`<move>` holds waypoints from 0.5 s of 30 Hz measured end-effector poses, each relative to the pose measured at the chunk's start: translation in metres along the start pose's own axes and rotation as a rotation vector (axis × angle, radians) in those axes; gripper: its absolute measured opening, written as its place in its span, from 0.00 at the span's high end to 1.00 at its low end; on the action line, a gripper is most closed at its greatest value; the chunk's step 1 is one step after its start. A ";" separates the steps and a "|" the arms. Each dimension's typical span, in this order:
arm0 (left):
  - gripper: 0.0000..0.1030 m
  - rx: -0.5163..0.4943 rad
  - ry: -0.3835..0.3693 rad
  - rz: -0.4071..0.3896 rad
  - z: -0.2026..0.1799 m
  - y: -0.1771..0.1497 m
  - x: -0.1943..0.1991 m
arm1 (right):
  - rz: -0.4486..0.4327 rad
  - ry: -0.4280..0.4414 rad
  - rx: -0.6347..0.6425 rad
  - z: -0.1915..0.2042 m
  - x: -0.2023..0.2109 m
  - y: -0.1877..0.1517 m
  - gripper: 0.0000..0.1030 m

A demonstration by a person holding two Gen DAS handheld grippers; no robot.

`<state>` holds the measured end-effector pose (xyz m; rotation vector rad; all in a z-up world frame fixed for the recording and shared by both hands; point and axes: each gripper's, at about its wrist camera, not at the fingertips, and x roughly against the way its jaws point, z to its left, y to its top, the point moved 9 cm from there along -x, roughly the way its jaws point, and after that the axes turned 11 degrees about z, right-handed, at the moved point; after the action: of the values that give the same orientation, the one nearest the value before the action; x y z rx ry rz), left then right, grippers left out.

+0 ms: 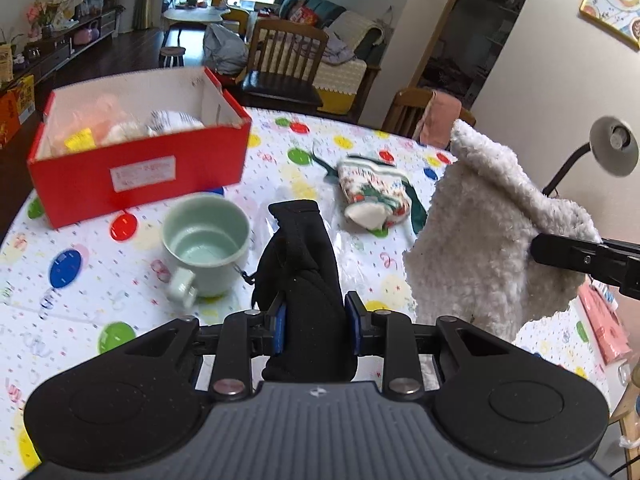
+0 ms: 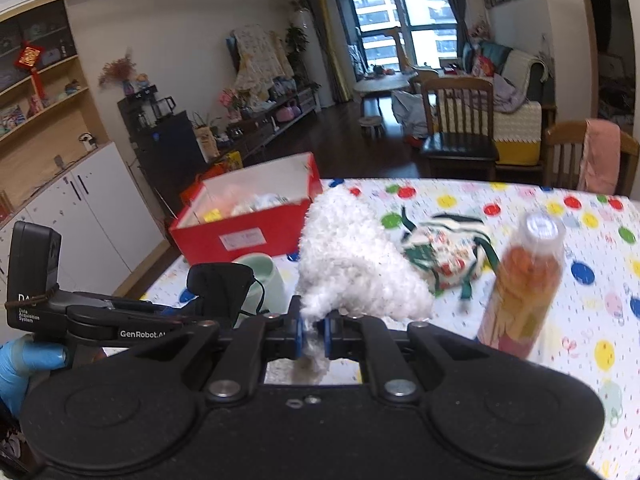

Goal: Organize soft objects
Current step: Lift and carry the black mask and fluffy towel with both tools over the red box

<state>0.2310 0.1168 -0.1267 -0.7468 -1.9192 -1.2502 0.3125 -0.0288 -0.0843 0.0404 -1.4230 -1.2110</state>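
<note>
Left gripper (image 1: 316, 326): our jaws pinch a black glove (image 1: 298, 264).
Right gripper (image 2: 312, 336): our jaws pinch a white fleece cloth (image 2: 352, 264).
Both: held above the desk (image 1: 100, 300).

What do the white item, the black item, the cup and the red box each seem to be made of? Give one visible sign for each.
White item: fluffy fleece-like fabric, by its curly pile.
Black item: smooth matte knit or fleece, by its soft folds; the exact fabric is unclear.
Cup: probably glazed ceramic, pale green with a soft sheen.
Red box: cardboard, with thin flat walls, a pale inside and a paper label.
</note>
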 end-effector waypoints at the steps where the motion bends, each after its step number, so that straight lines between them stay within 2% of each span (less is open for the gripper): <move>1: 0.72 0.000 0.003 -0.007 0.002 0.004 0.005 | -0.003 0.003 0.006 0.003 0.001 0.004 0.92; 15: 0.72 -0.031 0.067 -0.147 0.040 0.067 0.072 | -0.083 0.043 0.082 0.043 0.006 0.083 0.92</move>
<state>0.2311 0.1843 -0.0447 -0.5807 -1.9320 -1.3796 0.3281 0.0317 -0.0143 0.1823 -1.4446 -1.2119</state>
